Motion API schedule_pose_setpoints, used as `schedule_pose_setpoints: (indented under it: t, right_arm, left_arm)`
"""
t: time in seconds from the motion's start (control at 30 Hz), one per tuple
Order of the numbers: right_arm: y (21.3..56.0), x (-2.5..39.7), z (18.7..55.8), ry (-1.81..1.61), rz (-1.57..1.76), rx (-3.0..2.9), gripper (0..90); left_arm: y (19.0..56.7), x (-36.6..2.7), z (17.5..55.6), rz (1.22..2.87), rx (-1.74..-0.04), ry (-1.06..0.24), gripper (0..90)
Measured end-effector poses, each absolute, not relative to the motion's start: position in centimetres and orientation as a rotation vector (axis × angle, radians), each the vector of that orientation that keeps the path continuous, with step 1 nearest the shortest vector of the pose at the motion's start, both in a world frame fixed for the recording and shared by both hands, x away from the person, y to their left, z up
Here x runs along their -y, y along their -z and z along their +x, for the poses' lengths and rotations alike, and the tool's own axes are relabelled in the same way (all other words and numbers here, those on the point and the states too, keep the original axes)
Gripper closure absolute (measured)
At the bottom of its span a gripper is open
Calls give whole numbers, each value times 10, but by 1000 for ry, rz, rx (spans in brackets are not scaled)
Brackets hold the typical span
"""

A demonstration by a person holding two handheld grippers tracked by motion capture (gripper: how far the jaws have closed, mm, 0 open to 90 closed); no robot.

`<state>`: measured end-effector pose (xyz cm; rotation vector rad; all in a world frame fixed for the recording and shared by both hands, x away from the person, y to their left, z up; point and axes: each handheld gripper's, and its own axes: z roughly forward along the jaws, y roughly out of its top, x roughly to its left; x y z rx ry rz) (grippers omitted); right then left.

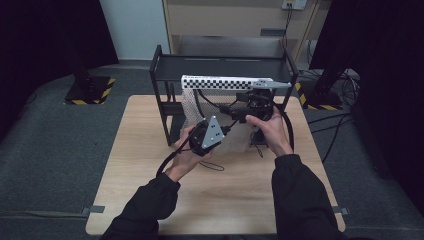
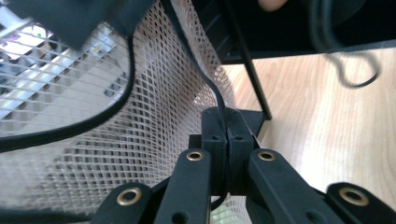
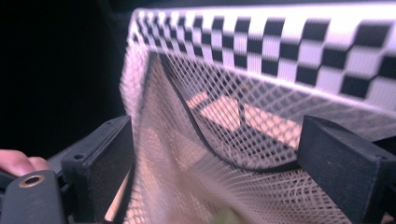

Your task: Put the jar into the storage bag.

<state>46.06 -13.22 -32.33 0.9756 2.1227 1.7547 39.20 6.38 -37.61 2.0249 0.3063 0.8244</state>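
Note:
A white mesh bag (image 1: pixel 192 107) with a black-and-white checkered strip (image 1: pixel 225 82) along its top hangs at the front of a black metal rack (image 1: pixel 165 70). My left gripper (image 2: pixel 227 126) is shut on the bag's black cord rim (image 2: pixel 212 88), with the mesh (image 2: pixel 154 116) spread to the left of the jaws. In the high view the left gripper (image 1: pixel 227 127) sits below the strip. My right gripper (image 3: pixel 224 140) is open; mesh netting (image 3: pixel 243 121) and a length of cord lie between its pads (image 3: pixel 107 158), under the checkered strip (image 3: pixel 299 42). From above, the right gripper (image 1: pixel 235 107) is just right of the bag.
The rack stands at the far middle of a wooden table (image 1: pixel 150 175). A thin black cable loop (image 1: pixel 215 166) lies on the wood near the left hand. Dark carpet and stand bases with yellow-black stripes (image 1: pixel 90 90) surround the table.

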Motion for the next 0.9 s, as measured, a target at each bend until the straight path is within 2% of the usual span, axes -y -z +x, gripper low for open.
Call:
schedule_pose_setpoints:
  t: [0.13,0.27,0.37,0.47,0.53,0.67,0.9]
  right_arm:
    - [313,139,451,-1795,982,-2026,112]
    - [311,145,444,-1802,1036,-1956,100]
    - [315,146,440,-1737,1035,-1900,94]
    - [321,148,439,-1697,1043,-1857,85]
    - [325,150,438,-1666,1045,-1836,80]
    - [333,151,436,-1594,1052,-1800,58]
    - [344,150,433,-1464,1064,-1769,32]
  left_arm:
    - [379,-65,398,2046,-339,-784,886]
    - [384,-66,404,2062,-372,-738,828]
    - [384,-69,407,2038,-394,-680,747]
    - [375,-74,406,1983,-406,-679,618]
    - [370,-78,405,1933,-436,-688,481]
    - [362,-83,403,1841,-522,-691,304]
    - [358,-94,405,1737,-722,-697,165]
